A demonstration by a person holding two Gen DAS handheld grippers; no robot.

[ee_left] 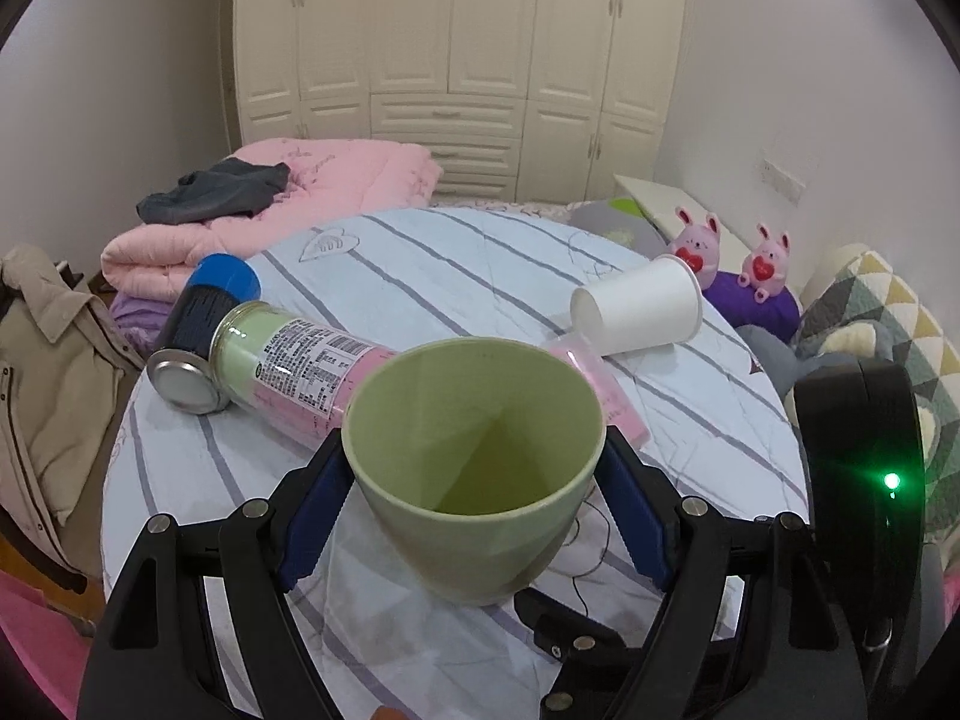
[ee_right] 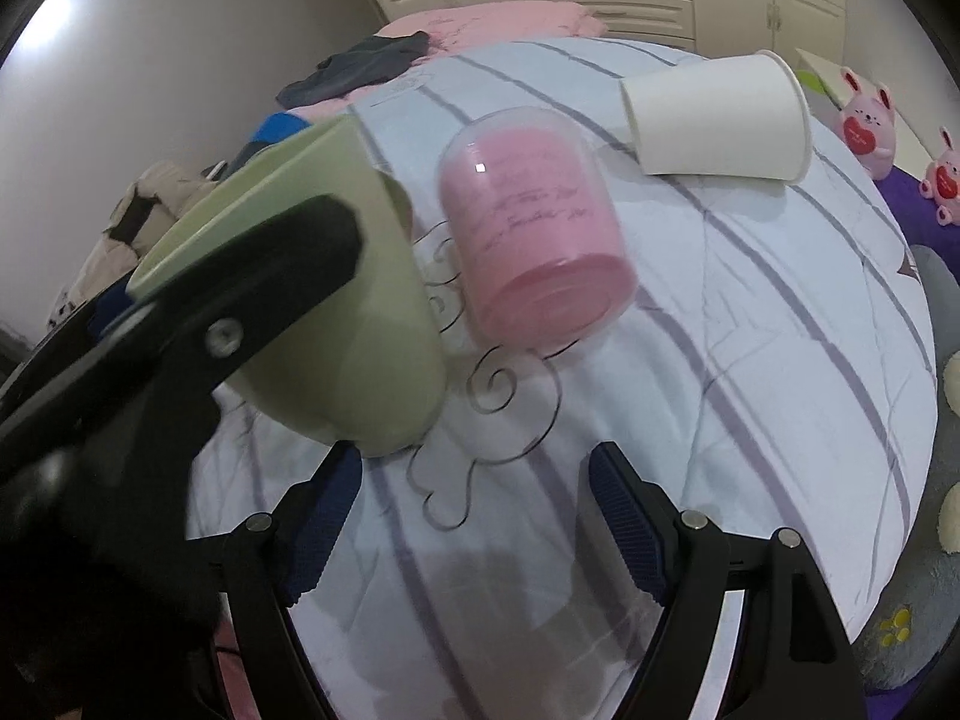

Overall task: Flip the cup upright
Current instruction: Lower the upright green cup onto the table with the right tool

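A pale green cup sits between the blue pads of my left gripper, mouth up and tilted toward the camera, held above the striped table cover. The same cup shows at the left of the right wrist view with the left gripper's black finger across it. My right gripper is open and empty over the cover, just below the green cup. A white paper cup lies on its side at the far right of the table; it also shows in the right wrist view.
A pink clear-capped bottle lies on its side mid-table. A jar with a metal lid and a blue-capped bottle lie at the left. Pink quilt, two pink plush rabbits and a wardrobe are behind.
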